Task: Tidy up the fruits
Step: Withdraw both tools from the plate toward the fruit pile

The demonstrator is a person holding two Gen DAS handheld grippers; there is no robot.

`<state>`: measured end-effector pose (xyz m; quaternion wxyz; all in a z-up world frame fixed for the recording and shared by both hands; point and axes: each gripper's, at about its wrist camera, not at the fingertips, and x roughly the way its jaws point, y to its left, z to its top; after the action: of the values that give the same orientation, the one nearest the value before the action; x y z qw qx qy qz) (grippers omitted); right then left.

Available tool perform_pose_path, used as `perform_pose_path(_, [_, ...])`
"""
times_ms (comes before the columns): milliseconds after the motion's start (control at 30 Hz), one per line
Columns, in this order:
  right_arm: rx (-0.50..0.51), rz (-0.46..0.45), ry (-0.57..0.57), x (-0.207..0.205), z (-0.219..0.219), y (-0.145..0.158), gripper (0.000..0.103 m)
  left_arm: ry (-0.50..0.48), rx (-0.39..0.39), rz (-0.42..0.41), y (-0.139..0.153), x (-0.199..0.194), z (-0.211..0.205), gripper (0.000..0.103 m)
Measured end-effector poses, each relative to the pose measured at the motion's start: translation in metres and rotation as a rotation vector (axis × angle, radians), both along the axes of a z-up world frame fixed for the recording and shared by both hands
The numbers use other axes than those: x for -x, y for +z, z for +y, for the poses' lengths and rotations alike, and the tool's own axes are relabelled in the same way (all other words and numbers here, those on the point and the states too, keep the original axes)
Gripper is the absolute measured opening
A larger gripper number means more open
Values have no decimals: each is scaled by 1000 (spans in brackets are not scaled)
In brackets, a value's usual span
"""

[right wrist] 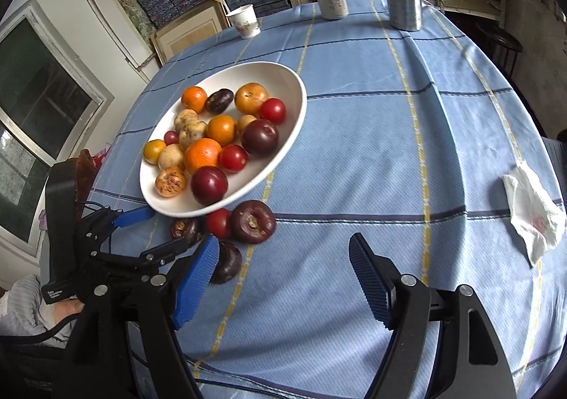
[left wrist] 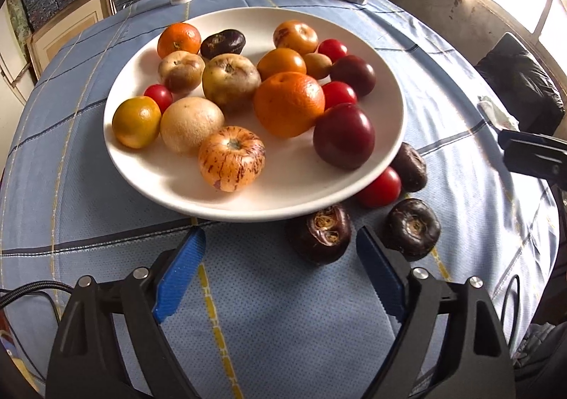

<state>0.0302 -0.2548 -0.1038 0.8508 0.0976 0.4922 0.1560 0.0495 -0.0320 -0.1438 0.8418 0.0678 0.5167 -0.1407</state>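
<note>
Four loose fruits lie on the counter (left wrist: 88, 186) just off the near rim of the white plate (left wrist: 141, 165), which is already loaded with fruit. Both the left claw (left wrist: 280, 278) and the right claw (right wrist: 283, 278) are spread wide and empty. The dark wrinkled fruit (left wrist: 320, 234) nearest the left claw is judged light, firm and perhaps brittle-skinned; a grip across its round flanks, below the stem scar, is advised. The red tomato (left wrist: 379, 188) is taken as smooth, slippery and easily bruised.
</note>
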Motion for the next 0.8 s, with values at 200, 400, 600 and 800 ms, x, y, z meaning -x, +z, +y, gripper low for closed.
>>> perform_pose_path(200, [14,5,-4,5,-7,0,77,33,-24,4,-10,-7,-4,90])
perform_pose_path(400, [17,17,-24,9,-17,-3,77,38,-53,-1,-15,-10,-10,91])
perform_pose_path(600, [11,25,-1,8,-8,-5,77,83,-79,-2,-15,-9,5,94])
perform_pose_path(800, [-2,24,53,4,13,-6,77,184,-68,13,-13,-4,42,94])
